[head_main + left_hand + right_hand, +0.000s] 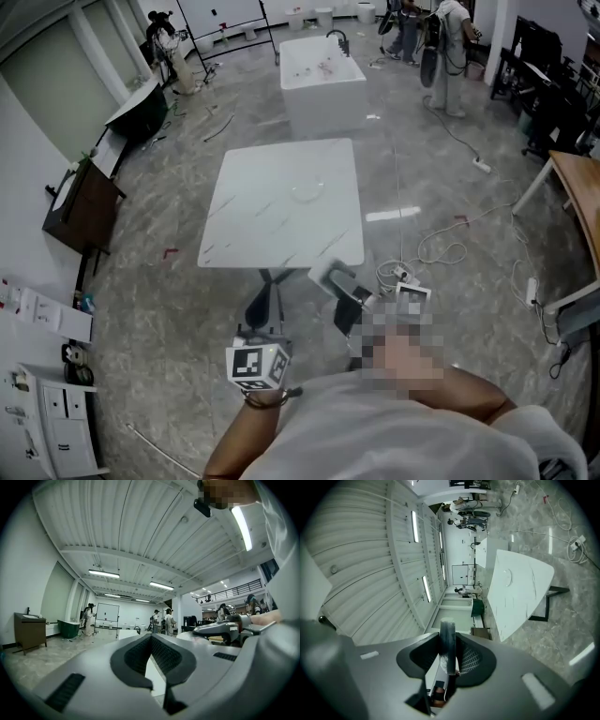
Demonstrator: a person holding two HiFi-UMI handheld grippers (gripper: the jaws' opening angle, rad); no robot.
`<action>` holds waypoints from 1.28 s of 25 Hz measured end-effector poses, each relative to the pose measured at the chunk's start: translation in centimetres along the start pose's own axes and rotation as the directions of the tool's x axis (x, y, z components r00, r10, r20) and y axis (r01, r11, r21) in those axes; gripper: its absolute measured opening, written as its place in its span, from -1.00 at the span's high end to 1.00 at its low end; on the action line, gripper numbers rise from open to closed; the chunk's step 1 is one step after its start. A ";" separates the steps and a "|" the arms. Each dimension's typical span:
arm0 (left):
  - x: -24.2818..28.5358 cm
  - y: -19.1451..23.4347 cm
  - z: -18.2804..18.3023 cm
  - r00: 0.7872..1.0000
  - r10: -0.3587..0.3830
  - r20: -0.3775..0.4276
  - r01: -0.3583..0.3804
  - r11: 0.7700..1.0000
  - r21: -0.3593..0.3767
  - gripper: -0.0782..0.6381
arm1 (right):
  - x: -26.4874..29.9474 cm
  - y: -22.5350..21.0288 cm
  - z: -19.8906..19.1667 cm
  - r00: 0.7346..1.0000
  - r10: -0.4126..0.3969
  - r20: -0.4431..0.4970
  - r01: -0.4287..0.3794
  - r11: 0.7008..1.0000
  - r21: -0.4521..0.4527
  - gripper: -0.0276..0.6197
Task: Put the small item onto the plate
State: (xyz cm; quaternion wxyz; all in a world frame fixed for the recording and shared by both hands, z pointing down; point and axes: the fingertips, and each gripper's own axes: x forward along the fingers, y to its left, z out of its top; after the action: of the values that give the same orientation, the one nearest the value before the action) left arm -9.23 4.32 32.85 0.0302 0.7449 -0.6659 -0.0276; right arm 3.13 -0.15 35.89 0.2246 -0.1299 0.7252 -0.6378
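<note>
The right gripper (449, 640) is closed partway on a small dark grey cylindrical item (447, 632), with its pads pressing on both sides. The item's lower end is lost in shadow between the jaws, and the head view does not show it clearly. The left gripper (151, 641) holds nothing, its pads meeting at the tips. Both are held close to the person's body, well short of the white square table (253, 234). On the table lies a clear round plate (307, 191), visible only as a faint outline.
</note>
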 end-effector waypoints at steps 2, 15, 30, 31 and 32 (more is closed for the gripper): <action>2.8 0.1 0.0 1.000 0.004 0.001 -0.004 1.000 -0.001 0.76 | 1.0 -0.4 2.6 1.000 -0.002 0.003 0.002 1.000 0.000 0.60; 18.8 3.8 -2.4 1.000 -0.008 -0.007 0.008 0.999 -0.035 0.76 | 7.7 -5.4 14.7 0.998 -0.057 0.020 0.057 0.998 0.000 0.60; 43.7 17.8 -8.6 0.976 -0.181 -0.118 0.183 0.983 0.007 0.76 | 29.2 -16.9 29.2 0.967 -0.225 0.121 0.227 0.974 -0.005 0.60; 45.2 18.5 -9.4 0.973 -0.195 -0.125 0.198 0.980 0.007 0.76 | 30.2 -18.1 30.1 0.961 -0.246 0.125 0.248 0.969 -0.004 0.60; 46.7 19.3 -10.3 0.969 -0.204 -0.137 0.206 0.979 0.002 0.76 | 31.2 -19.4 30.8 0.955 -0.269 0.128 0.271 0.963 0.002 0.60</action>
State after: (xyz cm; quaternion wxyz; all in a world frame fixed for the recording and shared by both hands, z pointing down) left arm -22.33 -44.11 44.67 0.0667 0.8101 -0.5819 0.0257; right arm -10.61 -44.64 47.34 0.1800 -0.2697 0.6899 -0.6472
